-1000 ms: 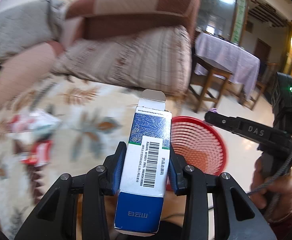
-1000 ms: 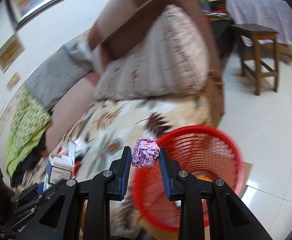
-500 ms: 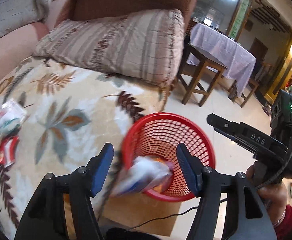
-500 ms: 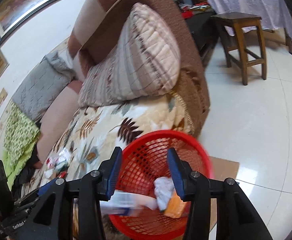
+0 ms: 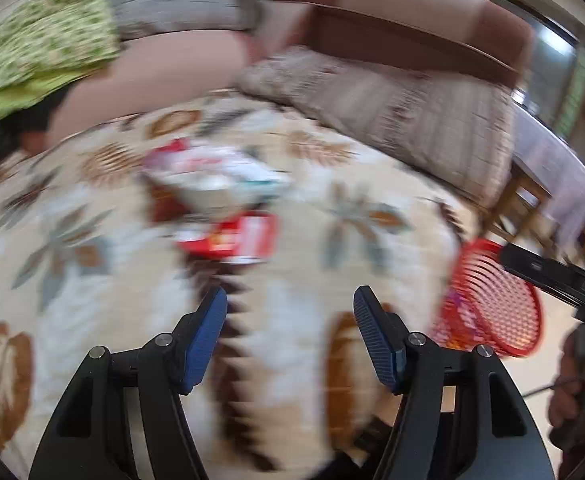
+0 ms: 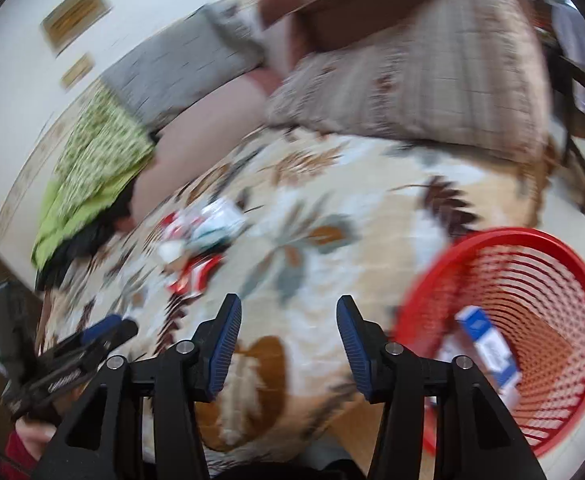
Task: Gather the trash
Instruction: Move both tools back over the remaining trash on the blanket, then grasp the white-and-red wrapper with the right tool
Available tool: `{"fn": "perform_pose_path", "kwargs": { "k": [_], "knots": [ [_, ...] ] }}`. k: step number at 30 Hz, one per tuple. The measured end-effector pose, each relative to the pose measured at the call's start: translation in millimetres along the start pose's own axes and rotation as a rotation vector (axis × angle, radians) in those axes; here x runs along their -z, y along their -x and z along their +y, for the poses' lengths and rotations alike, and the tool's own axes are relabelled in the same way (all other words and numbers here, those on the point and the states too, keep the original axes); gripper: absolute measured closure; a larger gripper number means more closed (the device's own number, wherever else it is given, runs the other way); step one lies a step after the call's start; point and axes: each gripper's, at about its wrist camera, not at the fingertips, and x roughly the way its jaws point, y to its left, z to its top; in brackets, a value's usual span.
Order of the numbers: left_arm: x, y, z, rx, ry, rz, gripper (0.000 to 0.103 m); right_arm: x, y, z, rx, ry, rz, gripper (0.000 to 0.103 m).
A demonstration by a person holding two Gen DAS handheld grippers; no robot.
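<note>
We hold both grippers, left (image 5: 290,336) and right (image 6: 288,340), spread and empty (box (image 6: 488,354) in the basket (image 6: 532,240)), aimed at wrappers (image 5: 228,236) left of it.

Both views are evenly lit by soft daylight, with no hard shadows. Heavy motion blur smears the leaf-patterned cream blanket (image 5: 92,240) and the heap of red and white wrappers (image 5: 220,204) into streaks, so no print is legible. The black two-finger grippers with blue pads (image 5: 290,332) (image 6: 288,340) stay sharp. Fisheye distortion bends the striped beige cushion (image 6: 432,80), and black vignetting rings every corner.
</note>
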Motion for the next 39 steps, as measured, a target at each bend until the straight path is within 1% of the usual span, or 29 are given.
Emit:
{"fn": "perform_pose_path", "kwargs": {
  "k": [3, 5, 7, 9, 10, 12, 14, 17, 20, 21, 22, 23, 24, 26, 29, 32, 33, 35, 36, 39],
  "knots": [
    [3, -6, 42, -0.053, 0.083, -0.001, 0.038, -3, -21, 34, -0.018, 0.090, 0.034, 0.044],
    [6, -11, 75, -0.092, 0.156, -0.004, 0.038, -7, -39, 60, -0.031, 0.160, 0.058, 0.040],
    [9, -16, 95, -0.122, 0.199, -0.012, 0.038, -12, -60, 88, -0.043, 0.234, 0.082, 0.039],
    [11, -21, 113, -0.157, 0.227, -0.019, 0.038, -18, -79, 109, -0.052, 0.293, 0.098, 0.036],
    [12, -23, 120, -0.174, 0.242, -0.015, 0.038, -22, -92, 119, -0.053, 0.321, 0.110, 0.034],
    [11, -26, 135, -0.176, 0.302, -0.007, 0.038, -31, -115, 136, -0.055, 0.357, 0.125, 0.034],
    [10, -26, 144, -0.184, 0.340, -0.015, 0.038, -39, -140, 151, -0.055, 0.386, 0.148, 0.034],
    [9, -31, 148, -0.195, 0.351, -0.003, 0.038, -46, -181, 170, -0.021, 0.438, 0.170, 0.034],
    [9, -35, 150, -0.187, 0.364, 0.011, 0.038, -47, -210, 179, 0.021, 0.480, 0.192, 0.034],
    [8, -36, 151, -0.190, 0.366, 0.011, 0.038, -46, -220, 178, 0.032, 0.480, 0.205, 0.035],
    [8, -36, 151, -0.191, 0.366, 0.011, 0.038, -46, -226, 177, 0.033, 0.475, 0.213, 0.043],
    [8, -36, 151, -0.184, 0.369, 0.011, 0.038, -45, -229, 176, 0.032, 0.467, 0.219, 0.058],
    [8, -37, 152, -0.179, 0.371, 0.012, 0.038, -43, -233, 174, 0.018, 0.451, 0.233, 0.063],
    [8, -39, 150, -0.179, 0.369, 0.015, 0.038, -39, -229, 169, -0.018, 0.416, 0.233, 0.064],
    [8, -40, 149, -0.178, 0.366, 0.021, 0.038, -31, -208, 160, -0.101, 0.375, 0.215, 0.065],
    [7, -43, 146, -0.169, 0.364, 0.028, 0.038, -27, -179, 140, -0.127, 0.298, 0.165, 0.065],
    [8, -43, 146, -0.169, 0.362, 0.028, 0.038, -27, -166, 128, -0.119, 0.263, 0.138, 0.065],
    [8, -44, 143, -0.170, 0.354, 0.029, 0.038, -27, -154, 112, -0.087, 0.223, 0.116, 0.065],
    [8, -44, 142, -0.169, 0.352, 0.028, 0.038, -26, -147, 101, -0.055, 0.204, 0.103, 0.065],
    [8, -44, 140, -0.170, 0.345, 0.028, 0.038, -24, -145, 82, 0.052, 0.192, 0.114, 0.065]
  ]
}}
